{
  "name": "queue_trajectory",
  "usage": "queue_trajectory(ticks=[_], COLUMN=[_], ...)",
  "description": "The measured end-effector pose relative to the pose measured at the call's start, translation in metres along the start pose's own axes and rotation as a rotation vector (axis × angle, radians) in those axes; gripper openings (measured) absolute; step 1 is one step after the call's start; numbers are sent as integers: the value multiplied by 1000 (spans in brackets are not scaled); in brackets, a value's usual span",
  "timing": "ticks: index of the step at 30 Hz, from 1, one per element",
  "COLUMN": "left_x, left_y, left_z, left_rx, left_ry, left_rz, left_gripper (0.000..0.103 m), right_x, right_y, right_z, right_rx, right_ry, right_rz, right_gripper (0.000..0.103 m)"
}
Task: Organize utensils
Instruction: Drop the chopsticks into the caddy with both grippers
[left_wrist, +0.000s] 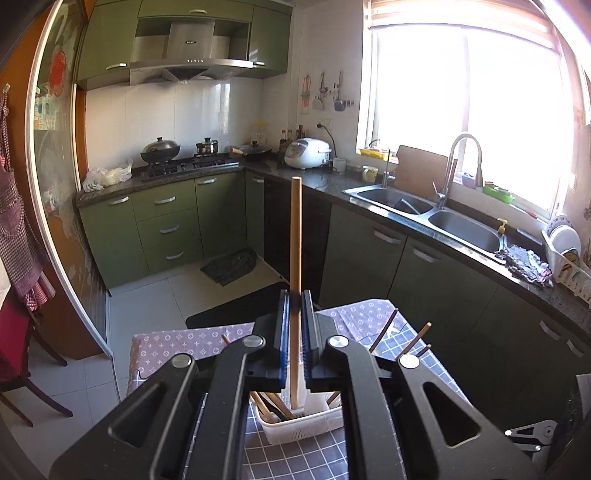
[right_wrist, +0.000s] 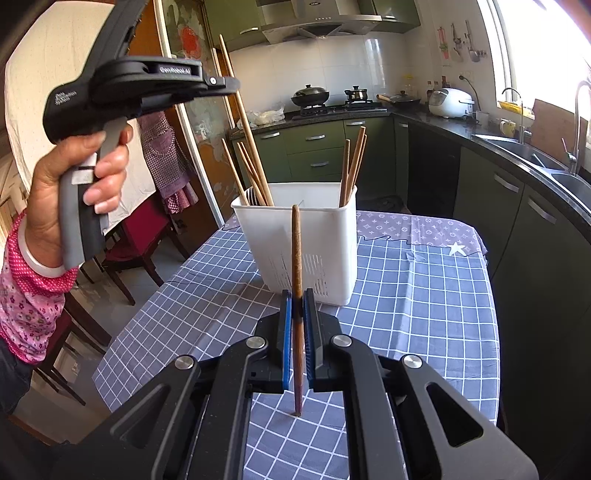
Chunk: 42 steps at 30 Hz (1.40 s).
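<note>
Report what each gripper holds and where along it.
Left gripper: light wooden chopstick, clamped near its lower end, above the white holder. Right gripper: dark chopstick, clamped around mid-length.

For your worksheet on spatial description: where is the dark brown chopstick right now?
In the right wrist view, the dark brown chopstick stands upright, clamped in the right gripper, just in front of the white utensil holder.

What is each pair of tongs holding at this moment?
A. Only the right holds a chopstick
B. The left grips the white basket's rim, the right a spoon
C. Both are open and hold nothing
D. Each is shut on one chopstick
D: the left tongs clamp a light wooden chopstick above the white utensil basket, and the right tongs clamp a darker chopstick standing on the checked tablecloth.
</note>
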<state>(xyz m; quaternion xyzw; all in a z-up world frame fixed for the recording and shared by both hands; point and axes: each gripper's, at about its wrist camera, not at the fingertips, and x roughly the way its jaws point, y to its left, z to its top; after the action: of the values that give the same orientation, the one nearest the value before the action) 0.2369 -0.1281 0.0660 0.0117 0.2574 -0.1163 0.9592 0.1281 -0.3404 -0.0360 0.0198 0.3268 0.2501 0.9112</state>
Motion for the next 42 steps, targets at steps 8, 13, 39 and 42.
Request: queue_trajectory(ticks=[8,13,39,42], left_x=[-5,-55,-112,-110], left_y=[8,16,15,19], left_z=[-21,-39,-175,-177], left_rx=[13,-1,-52,-71], left_ry=[-6,-87,-95,-73], left_rz=[4,22,75,64], left_gripper=[33,46,96,96], right_x=[-1,-14,-14,7], right_y=[-2,-3,5,0], right_z=[3,13,179,175], right_rx=[13,20,1,10], right_ry=[0,-35,-279,-243], right_rz=[1,7,-57,-70], right_gripper=[7,7,7,7])
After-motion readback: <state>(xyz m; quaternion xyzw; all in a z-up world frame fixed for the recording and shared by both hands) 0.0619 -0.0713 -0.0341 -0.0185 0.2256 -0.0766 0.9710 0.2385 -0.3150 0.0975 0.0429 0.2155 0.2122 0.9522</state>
